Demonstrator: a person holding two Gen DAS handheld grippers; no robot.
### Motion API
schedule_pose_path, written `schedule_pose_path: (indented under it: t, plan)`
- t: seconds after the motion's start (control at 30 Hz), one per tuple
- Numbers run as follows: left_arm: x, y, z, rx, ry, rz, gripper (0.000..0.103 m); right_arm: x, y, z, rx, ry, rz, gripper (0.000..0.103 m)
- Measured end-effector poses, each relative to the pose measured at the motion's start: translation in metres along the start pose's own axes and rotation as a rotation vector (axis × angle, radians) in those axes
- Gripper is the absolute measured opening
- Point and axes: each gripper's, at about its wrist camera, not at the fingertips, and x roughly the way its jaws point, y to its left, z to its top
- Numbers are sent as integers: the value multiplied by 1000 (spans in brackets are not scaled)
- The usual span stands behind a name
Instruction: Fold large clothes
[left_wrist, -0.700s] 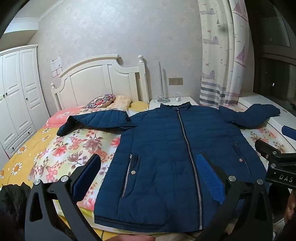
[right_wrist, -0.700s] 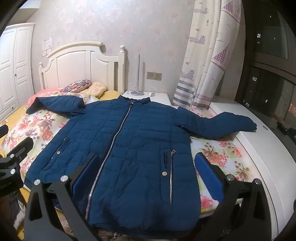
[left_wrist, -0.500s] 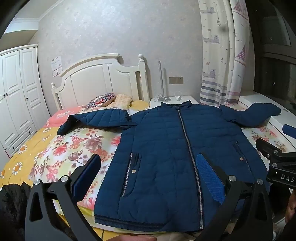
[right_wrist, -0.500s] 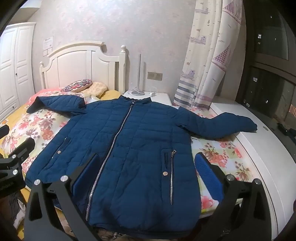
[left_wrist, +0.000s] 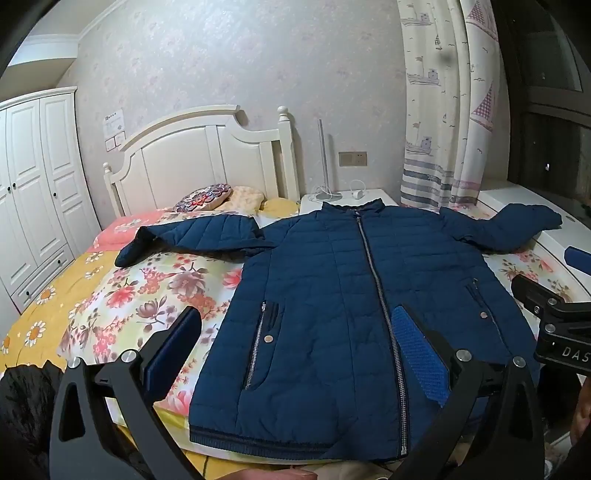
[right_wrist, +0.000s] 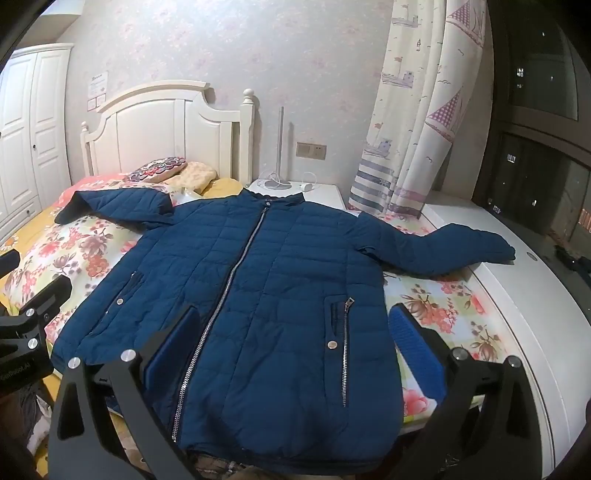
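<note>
Jacket, navy and quilted, lies face up and zipped across the floral bedspread, collar toward twelve o'clock and hem at six, hanging over the bed's near edge. One sleeve reaches toward nine o'clock, its cuff on the bedspread; the other stretches toward three o'clock onto a white ledge. Left gripper hovers above the hem with its jaws spread wide, nothing between the blue pads. Right gripper is likewise wide open and empty above the hem. Pillows sit by the white headboard at eleven o'clock.
</note>
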Motion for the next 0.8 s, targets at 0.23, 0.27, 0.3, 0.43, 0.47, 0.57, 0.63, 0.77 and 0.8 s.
schedule_pose_path:
  t: [0.23, 0.27, 0.3, 0.43, 0.47, 0.57, 0.63, 0.77, 0.8]
  plan:
    - [-1, 0, -1, 2, 1, 0, 99, 0, -5, 2, 2, 1, 11, 101]
    - [-1, -1, -1, 2, 1, 0, 99, 0, -5, 2, 2, 0, 9, 101]
    - [0, -1, -1, 2, 2, 1, 99, 0, -4, 2, 2, 1, 8, 101]
    - [0, -1, -1, 3, 3, 1, 99, -1, -4, 1, 2, 1, 9, 101]
    - [0, -2, -2, 4, 4, 1, 99, -1, -4, 1, 2, 0, 9, 101]
    - [1, -2, -1, 4, 4, 2, 99, 0, -4, 1, 3, 0, 9, 101]
    - [1, -2, -1, 3, 4, 1, 99, 0, -4, 1, 2, 1, 9, 101]
    - [1, -3, -1, 4, 4, 2, 99, 0, -4, 1, 2, 0, 9, 101]
    - [1, -3, 0, 3, 5, 1, 99, -1, -3, 1, 2, 0, 9, 101]
